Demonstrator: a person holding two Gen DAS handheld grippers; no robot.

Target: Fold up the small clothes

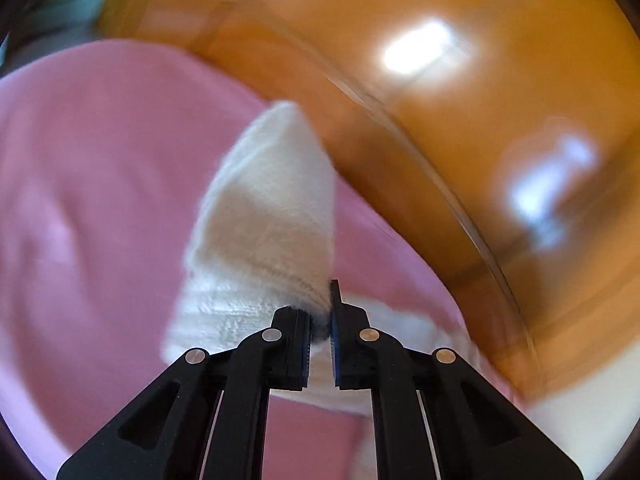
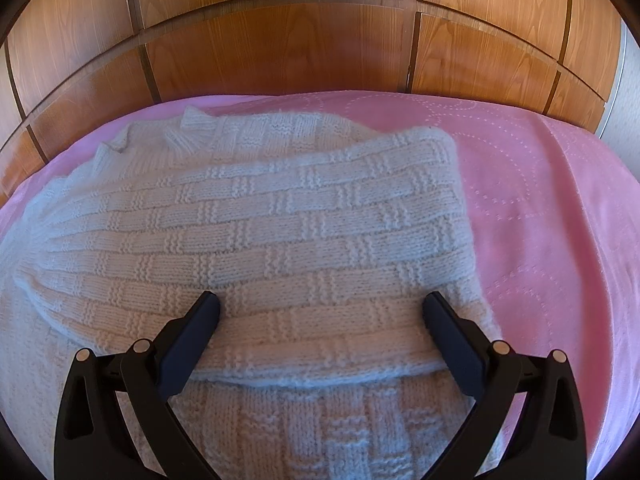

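Mid-fold on the sweater.

Left hand-held gripper [image 1: 320,328]: jaws pinched together on a bit of white knit, most likely a sleeve end or a corner. From the clamp the fabric rises away in a tapered flap [image 1: 272,200], lifted off the pink bedspread [image 1: 88,168]. This view is motion-blurred, so I can't tell which part of the garment it is. More white knit lies flat under the fingers.

Right hand-held gripper [image 2: 322,312]: jaws wide apart, holding nothing. Its fingertips [image 2: 208,304] sit on or just above the folded-over layer; contact unclear.

The sweater [image 2: 256,232] lies flat on the bed, on the pink bedspread, left of centre in the right view. One panel is already doubled over, its rounded folded edge nearest the right gripper and a lower layer showing below it. Ribbed collar or cuff edges [image 2: 188,120] are at the far side. Bare bedspread to the right. Wooden panels [image 2: 280,48] are behind the bed, either a headboard or a wardrobe.

Judgement: first fold done, left side is carrying the next flap over.

Next move calls for:
- left: carry the flap across the body, lay it flat, then release
- right: press down on the folded layer so it doesn't drag
- watch: loose knit stretches and bunches, so keep tension low
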